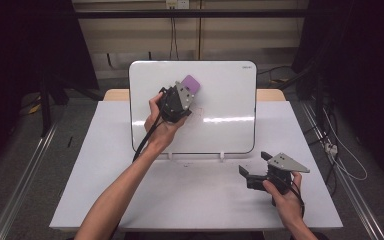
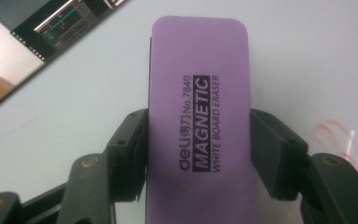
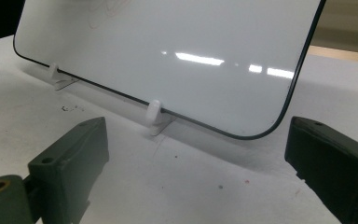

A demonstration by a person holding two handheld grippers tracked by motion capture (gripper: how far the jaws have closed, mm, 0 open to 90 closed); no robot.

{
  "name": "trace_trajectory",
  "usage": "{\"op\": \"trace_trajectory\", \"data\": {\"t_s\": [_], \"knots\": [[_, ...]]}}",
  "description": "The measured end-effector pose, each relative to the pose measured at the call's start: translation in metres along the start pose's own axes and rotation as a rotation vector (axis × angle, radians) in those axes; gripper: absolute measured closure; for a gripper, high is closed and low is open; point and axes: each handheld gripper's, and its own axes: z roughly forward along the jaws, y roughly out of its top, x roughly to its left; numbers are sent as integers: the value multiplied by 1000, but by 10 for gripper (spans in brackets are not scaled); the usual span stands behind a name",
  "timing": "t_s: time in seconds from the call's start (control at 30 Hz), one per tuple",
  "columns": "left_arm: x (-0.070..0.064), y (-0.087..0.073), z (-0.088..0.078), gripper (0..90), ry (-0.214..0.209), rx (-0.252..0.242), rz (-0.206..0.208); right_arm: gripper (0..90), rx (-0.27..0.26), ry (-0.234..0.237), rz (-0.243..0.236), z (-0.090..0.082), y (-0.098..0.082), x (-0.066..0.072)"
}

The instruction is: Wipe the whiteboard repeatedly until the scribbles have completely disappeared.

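The left gripper (image 1: 187, 92) is up against the whiteboard (image 1: 220, 105), its jaws clamped on the long sides of a purple eraser (image 1: 191, 83). In the left gripper view the eraser (image 2: 198, 121) stands lengthwise between the two black pads (image 2: 130, 149), label facing the camera, with its far end reaching out past the jaws over the white board surface (image 2: 298, 56). Faint red marks (image 2: 335, 133) sit on the board just to the right of the eraser.

The right gripper (image 1: 257, 167) is held low over the white table (image 1: 190, 200), near the board's lower right corner. Its jaws stand wide apart with nothing between them; past them the right gripper view shows the board's bottom edge (image 3: 223, 128) resting in small white clips (image 3: 154, 114).
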Motion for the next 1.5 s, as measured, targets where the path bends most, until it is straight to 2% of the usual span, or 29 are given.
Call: {"op": "trace_trajectory", "data": {"t_s": [0.03,0.13,0.17,0.2,0.23,0.3,0.4,0.47,0.53,0.6,0.7,0.8,0.9,0.97,1.03,1.1,1.17,1.23,1.27,1.33,1.5], "knots": [[-4,-2,-1,414,-11,-2,-3,58,1,0,-1,0,0,0],[-15,-5,-5,414,-30,4,31,58,3,-2,-1,1,0,0],[-15,-5,-6,414,-39,14,44,58,4,-1,0,1,0,0],[-14,-6,-6,414,-42,9,31,58,5,-1,-2,1,0,0],[-12,-6,-4,414,-59,0,-2,58,4,-2,-3,1,0,0],[-5,-6,-3,414,-65,8,-30,58,2,-2,-3,1,0,-1],[10,-2,-3,414,-30,2,-60,59,2,-7,-1,0,-1,-2],[25,1,-2,414,7,3,-91,59,4,-7,2,0,-1,-3],[41,2,-1,414,28,7,-130,60,4,-7,4,1,-1,-4],[48,1,-1,414,26,-1,-136,60,1,-7,4,0,-1,-4],[37,1,-1,414,45,13,-62,60,-1,-9,5,0,-1,-4],[22,1,0,414,18,7,-45,60,1,-12,2,1,-1,-4],[9,4,0,414,2,16,12,60,1,-11,2,0,-1,-4],[9,6,1,414,-3,15,10,60,-1,-11,1,0,-1,-3],[14,10,4,414,-20,5,-22,60,1,-11,1,0,-1,-4],[20,16,6,414,-9,16,-16,60,2,-8,3,1,-1,-5],[27,23,9,414,21,10,-13,60,1,-8,5,1,-1,-5],[34,27,10,414,34,5,-50,60,4,-5,14,1,-2,-6],[36,27,11,414,24,12,-57,60,5,-6,16,1,-2,-6],[32,25,12,414,37,16,-22,60,4,-5,12,0,-2,-7],[3,19,8,414,0,14,39,60,3,-4,12,0,-2,-6]]}}
